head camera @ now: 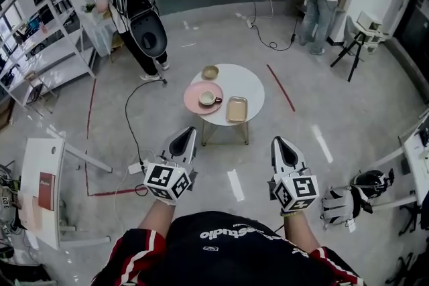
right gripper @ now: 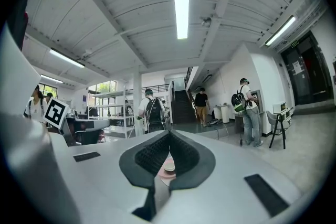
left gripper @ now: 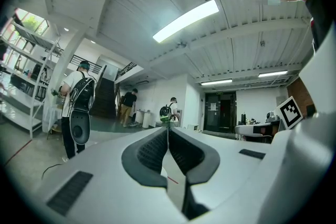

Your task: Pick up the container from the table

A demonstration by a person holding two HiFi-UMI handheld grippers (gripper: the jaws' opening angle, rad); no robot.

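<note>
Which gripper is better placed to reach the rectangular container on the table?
Right, probably. The rectangular container lies right of centre on the table, nearer the right gripper; the pink plate lies before the left gripper. Both are shut, short of the table.

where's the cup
Head view: the cup sits on the pink plate at the table's left, bowl just beyond, tray to its right.

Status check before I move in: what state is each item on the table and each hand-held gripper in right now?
Left hand-held gripper: shut, empty, short of the table.
Right hand-held gripper: shut, empty, short of the table.
Rectangular container: flat on the round table, not held.
Cup: upright on the pink plate.
Bowl: upright on the table, beside the plate.
</note>
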